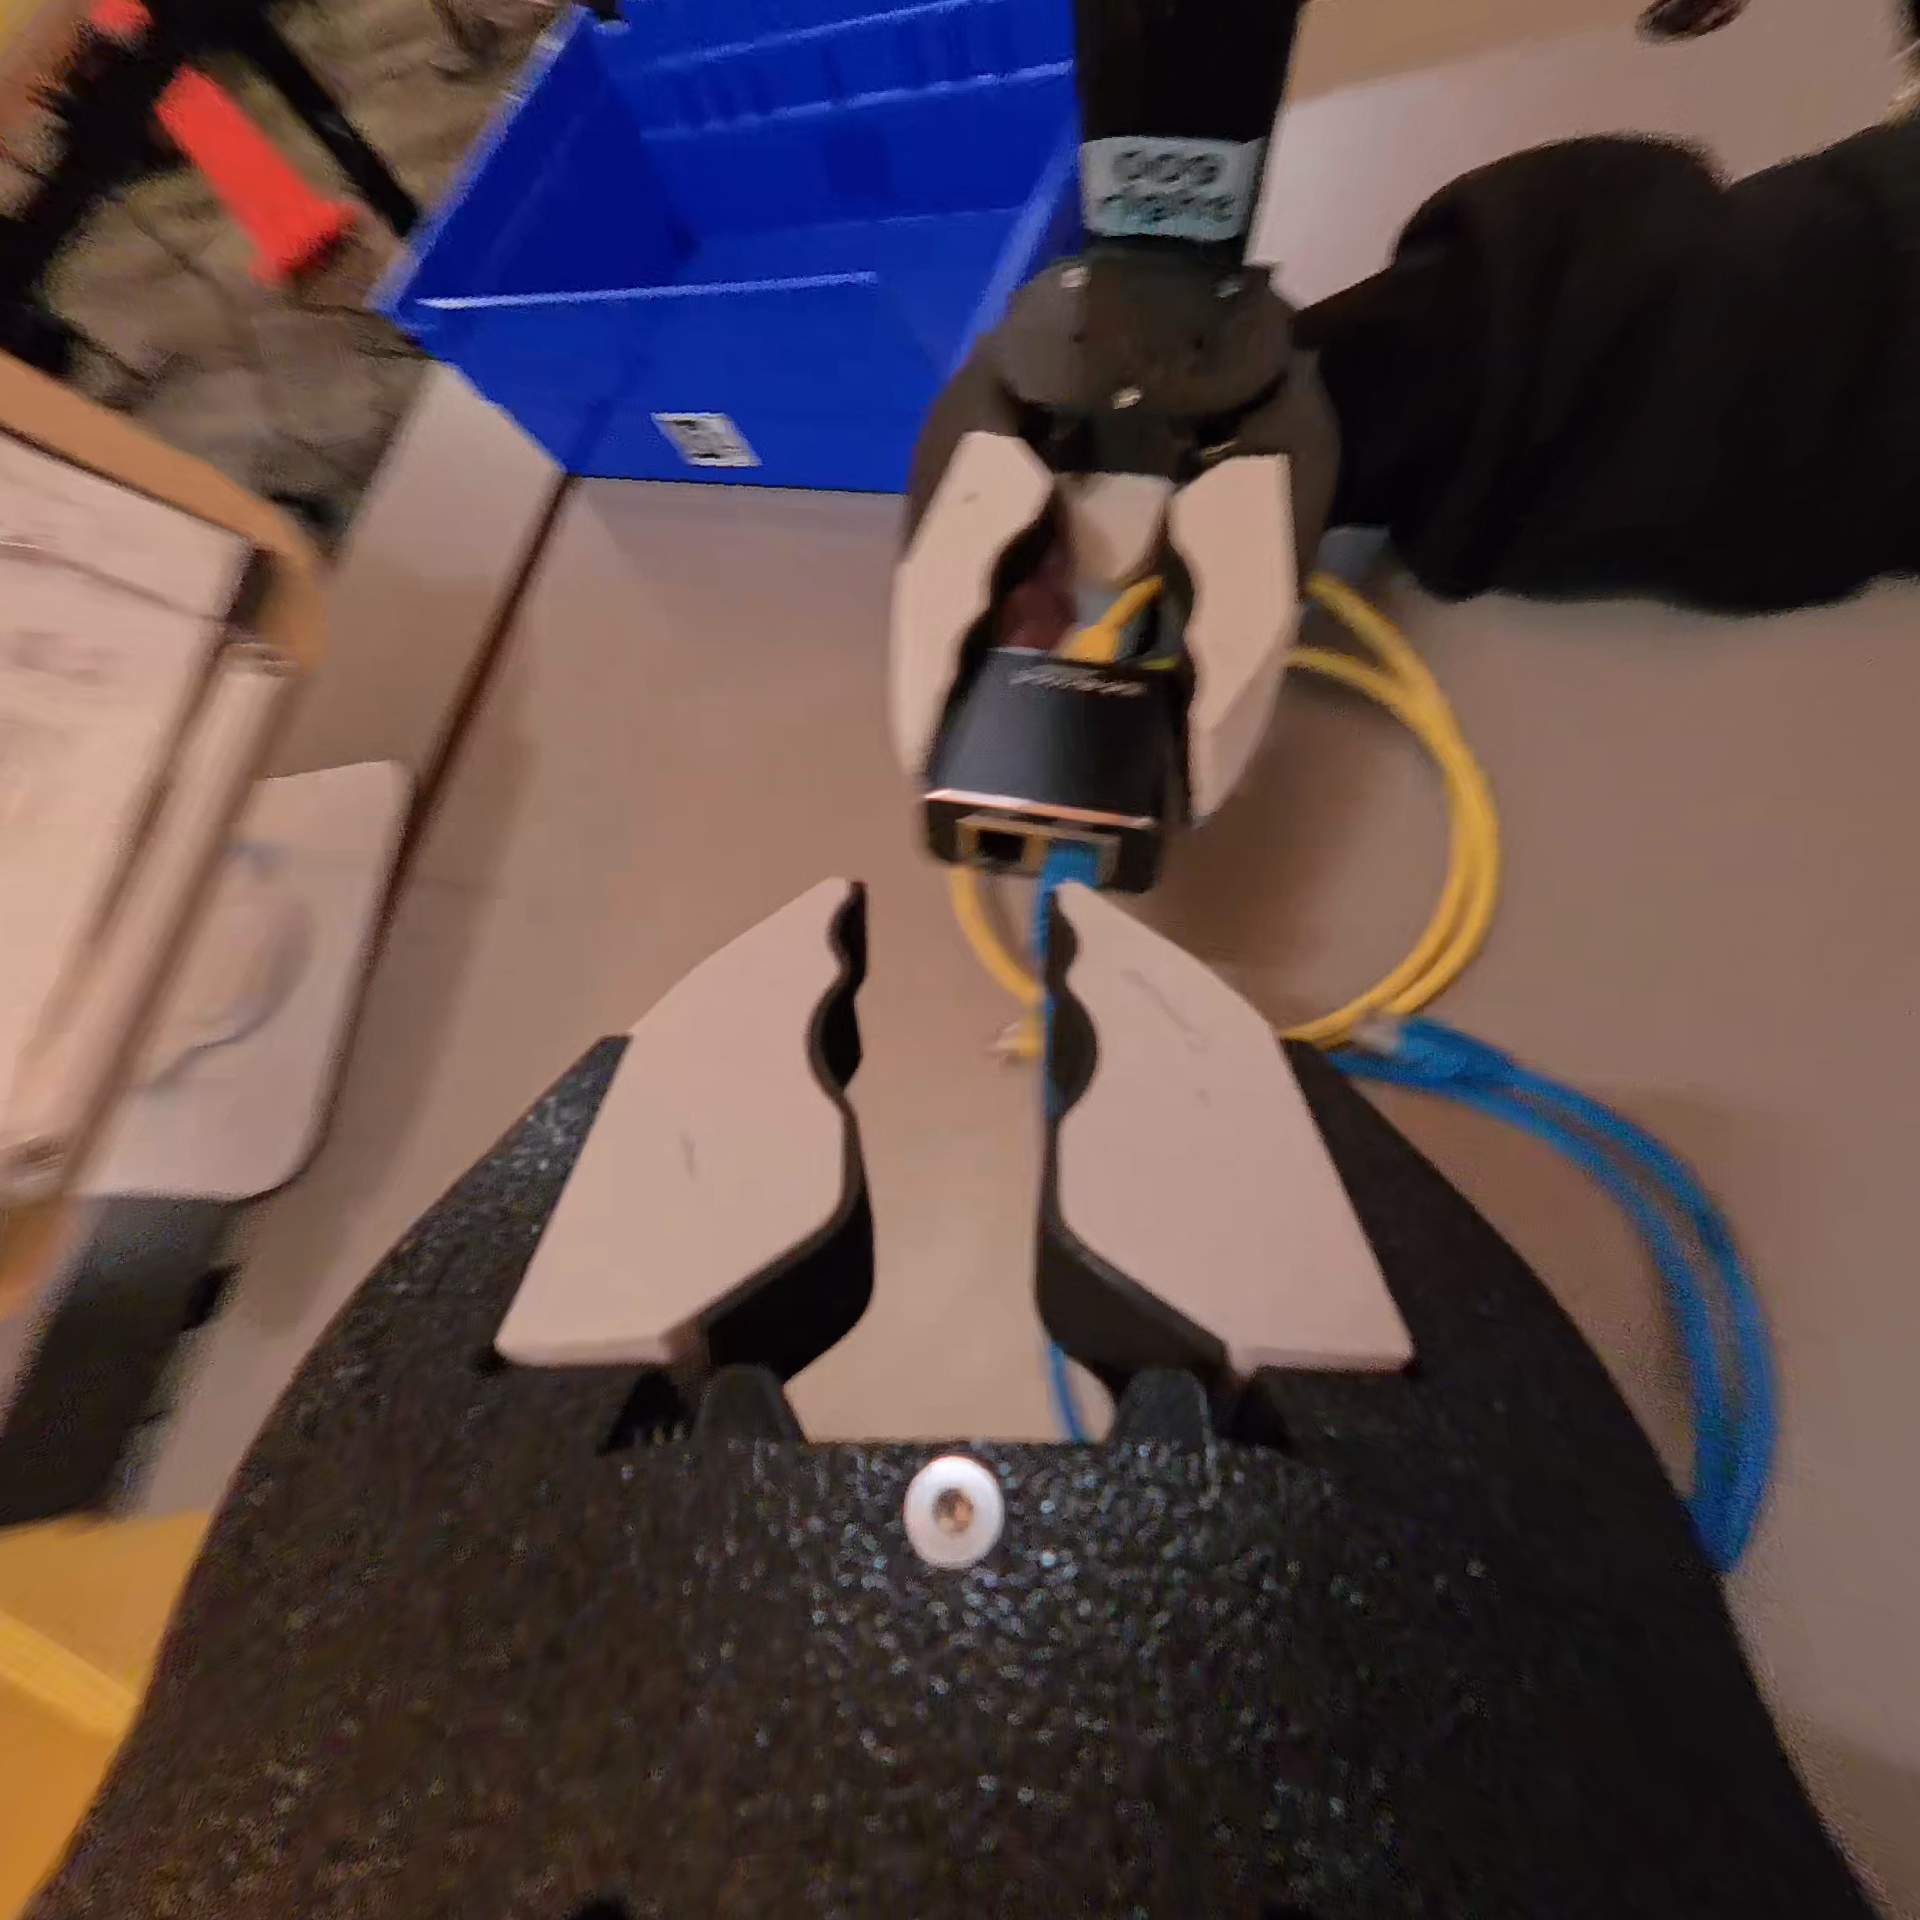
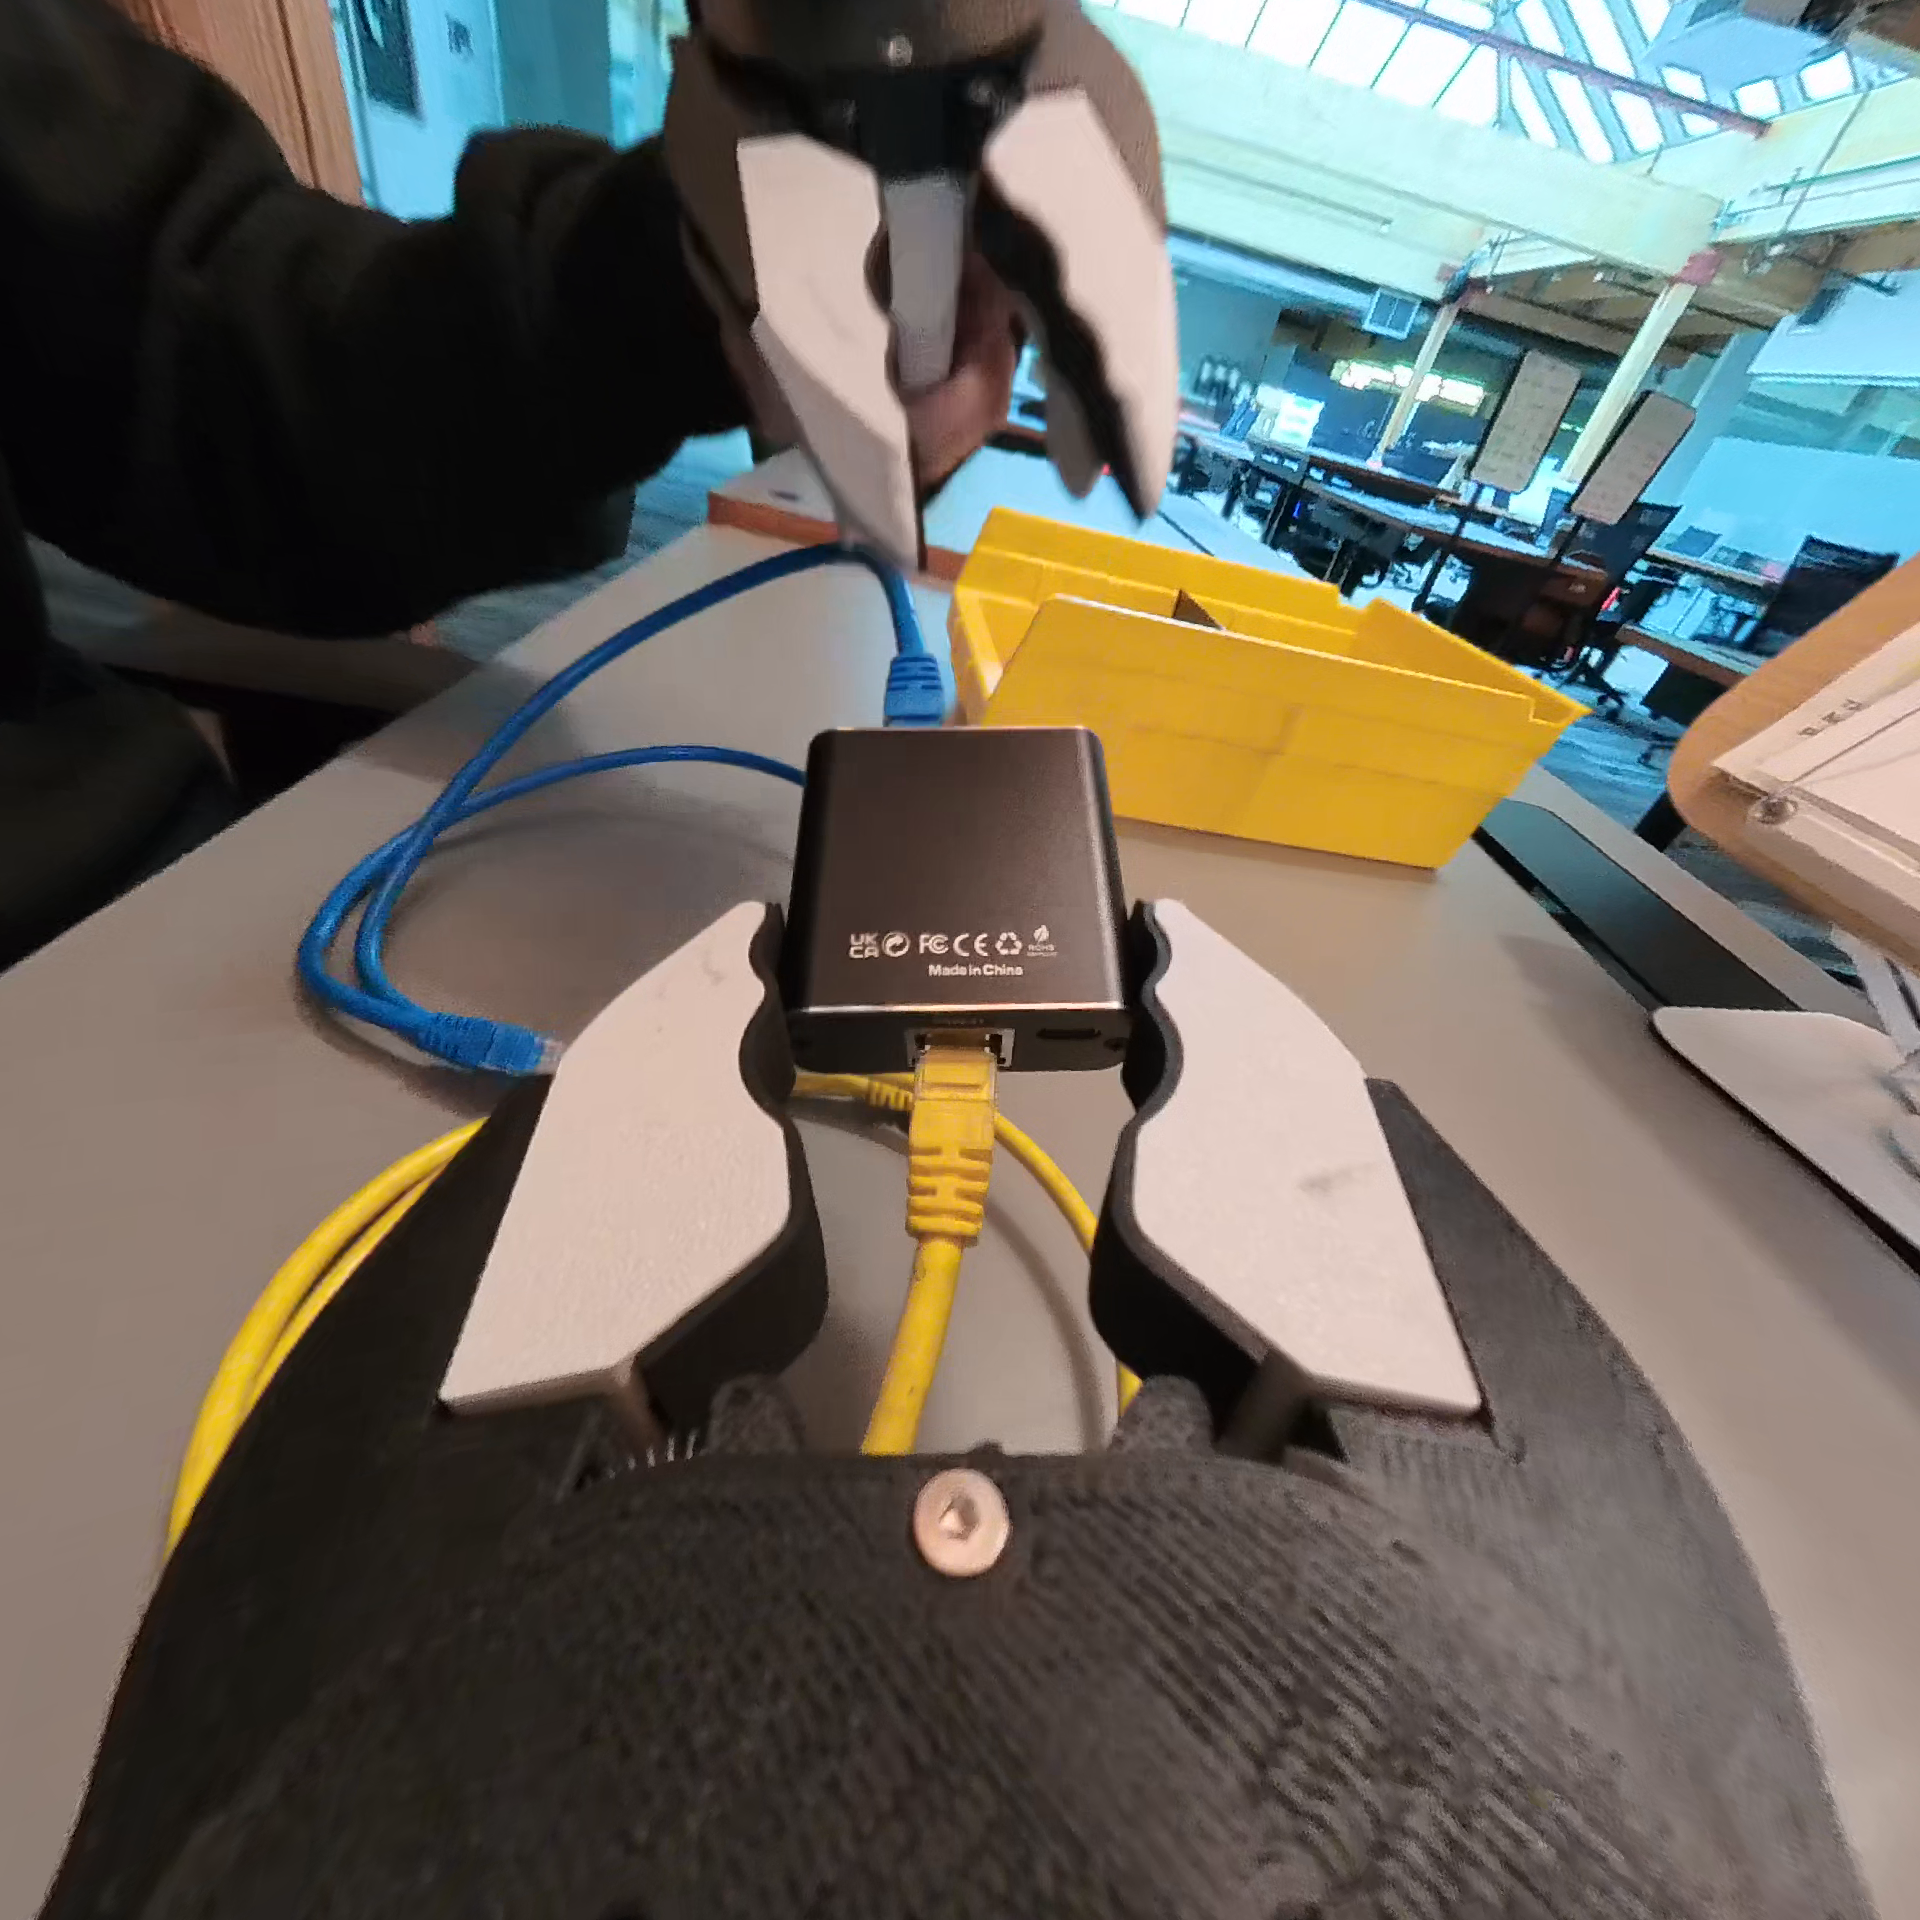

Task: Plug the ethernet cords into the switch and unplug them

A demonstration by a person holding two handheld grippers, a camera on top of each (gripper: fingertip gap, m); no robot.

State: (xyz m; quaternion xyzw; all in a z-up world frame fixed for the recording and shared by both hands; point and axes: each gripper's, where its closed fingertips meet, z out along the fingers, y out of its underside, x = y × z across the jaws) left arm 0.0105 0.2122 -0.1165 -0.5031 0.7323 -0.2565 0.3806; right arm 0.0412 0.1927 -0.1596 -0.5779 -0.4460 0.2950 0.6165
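Observation:
A small black switch (image 2: 951,831) rests on the grey table (image 2: 1507,1091). My right gripper (image 2: 956,914) is shut on its sides. A yellow ethernet cord (image 2: 948,1143) is plugged into the port facing the right wrist camera. A blue ethernet cord (image 2: 914,681) is plugged into the far side, and its other plug (image 2: 488,1044) lies loose on the table. My left gripper (image 2: 1013,525) hovers open above the blue cord. In the left wrist view, my left gripper (image 1: 956,904) is open in front of the switch (image 1: 1039,748), where the blue plug (image 1: 1075,862) sits beside an empty port.
A yellow bin (image 2: 1247,717) stands just beyond the switch. A blue bin (image 1: 748,291) stands behind the right gripper (image 1: 1055,790). Yellow cord loops (image 1: 1455,831) and blue cord loops (image 1: 1662,1195) lie on the table. A person's dark sleeve (image 2: 312,364) and a clipboard (image 2: 1829,769) flank the area.

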